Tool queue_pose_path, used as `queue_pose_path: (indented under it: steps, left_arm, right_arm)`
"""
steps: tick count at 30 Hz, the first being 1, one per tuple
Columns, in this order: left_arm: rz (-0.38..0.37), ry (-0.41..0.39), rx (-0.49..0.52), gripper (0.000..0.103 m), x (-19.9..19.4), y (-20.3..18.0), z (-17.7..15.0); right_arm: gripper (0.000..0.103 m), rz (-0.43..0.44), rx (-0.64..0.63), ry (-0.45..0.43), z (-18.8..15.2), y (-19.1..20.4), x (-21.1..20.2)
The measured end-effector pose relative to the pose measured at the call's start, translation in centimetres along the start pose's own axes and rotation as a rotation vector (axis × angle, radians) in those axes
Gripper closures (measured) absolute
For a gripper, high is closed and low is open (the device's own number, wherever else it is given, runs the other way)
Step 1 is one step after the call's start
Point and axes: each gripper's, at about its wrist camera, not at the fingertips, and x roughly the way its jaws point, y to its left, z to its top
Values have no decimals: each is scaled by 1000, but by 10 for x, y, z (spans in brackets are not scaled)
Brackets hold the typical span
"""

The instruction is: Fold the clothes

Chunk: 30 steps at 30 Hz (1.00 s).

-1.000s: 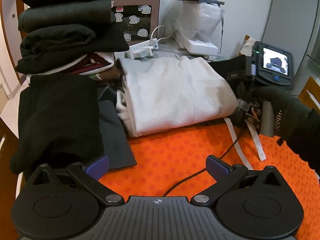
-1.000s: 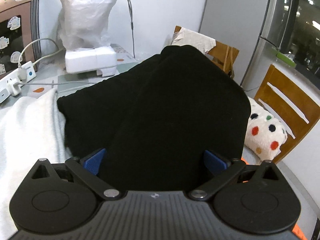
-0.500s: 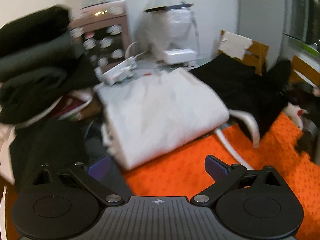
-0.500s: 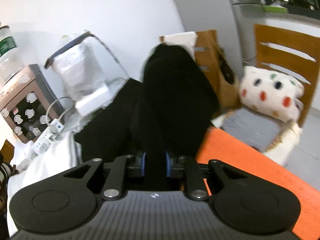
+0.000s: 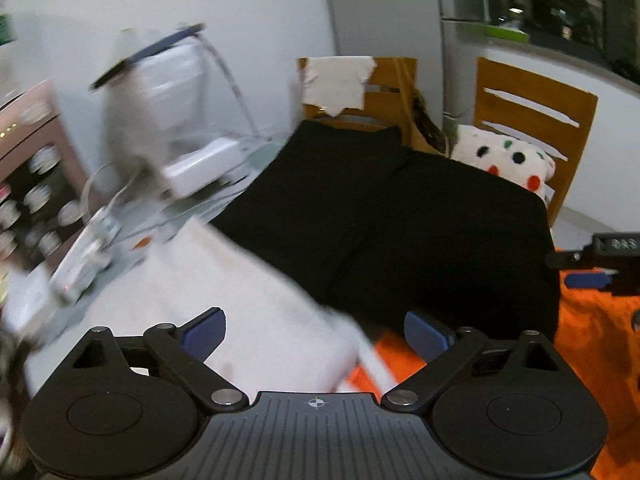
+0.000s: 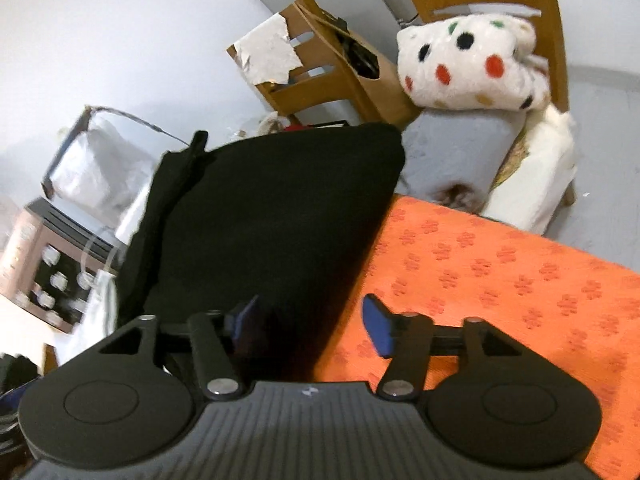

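An orange patterned tablecloth point(image 6: 500, 264) covered the table, leaving a bare stretch at the near right, likely kept free as folding space. On it lay a black garment point(image 5: 400, 224), folded flat with a crease down its middle, its near edge just past the tips of both tools; judging by its neat shape, this fold looked close to finished. Beside it, to the left, sat a folded white garment point(image 5: 248, 312), blurred, its corner overlapping the black one's near edge.

Beyond the table stood two wooden chairs point(image 5: 532, 112); one carried a white cushion with coloured dots point(image 6: 468, 64), the other a torn white sheet on its backrest. At the far left was a white appliance under a clear plastic cover point(image 5: 160, 92), probably shielded from dust, and a white power strip point(image 5: 84, 264).

The left tongs point(image 5: 314, 332) stood wide apart, narrowing slightly, above the white garment's corner with nothing pinched. The right tongs point(image 6: 308, 326) were spreading; the black garment's edge lay between the jaws, but the blue pads did not appear to press on it, which suggested a release. In the left view the right tool's tip point(image 5: 592, 276) showed at the black garment's right side.
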Motion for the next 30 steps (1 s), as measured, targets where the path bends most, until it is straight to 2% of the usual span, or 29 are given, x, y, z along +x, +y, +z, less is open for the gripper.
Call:
queue_pose_path:
  steps: [4,9,18,21,22,23,24,25,26,27,28,30]
  left_arm:
    - [-33,2,10,7,45,-9,25]
    - [-34,7,43,7,96,-17,45]
    - [4,-12,98,7,147,-26,55]
    - [25,-58,110,19,150,-27,55]
    - [0,-59,98,27,150,-26,55]
    - [-22,-60,80,30,149,-24,56]
    - [-24,-65,68,40,147,-23,56]
    - [-13,-73,54,62,144,-21,58]
    - [-1,-80,41,71,141,-19,61]
    - [10,-87,27,84,137,-17,63]
    - [21,-95,14,85,134,-15,65]
    - [42,-139,1,87,120,-13,74]
  right_arm:
    - [31,37,16,20,4,1,15]
    - [31,45,-6,22,8,1,27]
    - [31,38,-32,0,13,1,42]
    - [31,47,-16,-12,16,1,47]
    - [33,51,-10,-16,16,1,49]
    - [35,55,-1,-15,17,2,51]
    - [42,61,9,-17,18,2,52]
    - [54,61,11,-26,19,4,53]
    - [61,54,6,-35,20,5,53]
    - [76,56,6,-41,22,6,51]
    - [85,65,12,-47,24,7,49]
    - [88,84,27,-61,28,7,44]
